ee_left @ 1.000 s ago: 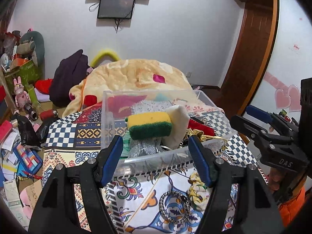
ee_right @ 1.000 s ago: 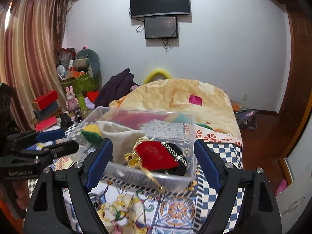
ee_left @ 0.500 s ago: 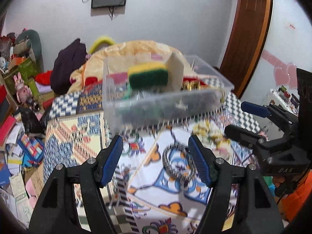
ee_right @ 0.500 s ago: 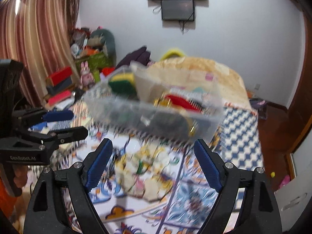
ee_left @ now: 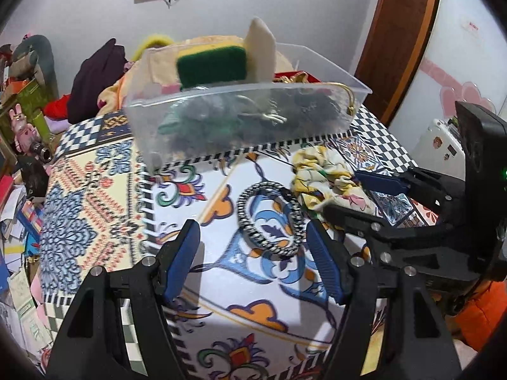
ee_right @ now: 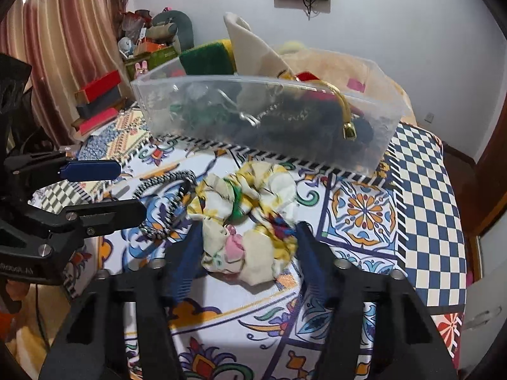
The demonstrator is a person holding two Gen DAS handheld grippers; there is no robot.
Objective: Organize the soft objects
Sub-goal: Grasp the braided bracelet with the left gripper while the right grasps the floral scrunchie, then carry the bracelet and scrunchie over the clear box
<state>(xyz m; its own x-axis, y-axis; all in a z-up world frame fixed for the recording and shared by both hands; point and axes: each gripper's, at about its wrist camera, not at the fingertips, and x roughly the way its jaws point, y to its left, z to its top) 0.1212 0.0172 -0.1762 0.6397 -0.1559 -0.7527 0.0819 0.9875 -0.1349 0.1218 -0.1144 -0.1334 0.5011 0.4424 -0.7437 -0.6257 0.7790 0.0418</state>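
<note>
A clear plastic bin (ee_left: 240, 120) (ee_right: 263, 117) stands on the patterned cloth, holding a green-and-yellow sponge (ee_left: 211, 66) (ee_right: 207, 58), a cream cloth (ee_left: 260, 50) and dark items. In front lie a black-and-white braided band (ee_left: 269, 218) (ee_right: 164, 202) and a yellow floral scrunchie (ee_left: 323, 180) (ee_right: 250, 218). My left gripper (ee_left: 253, 250) is open, its jaws just before the band. My right gripper (ee_right: 247, 253) is open, its jaws on either side of the scrunchie's near part.
The patterned cloth (ee_left: 95, 190) covers the table. A bed with an orange blanket (ee_right: 332, 60) lies behind the bin. Clutter of boxes and toys (ee_left: 22, 101) stands at the left. A brown door (ee_left: 399, 38) is at the right.
Both grippers have dropped and come closer to the tabletop. The bin now sits higher in view, and the band and scrunchie lie right at the jaws.
</note>
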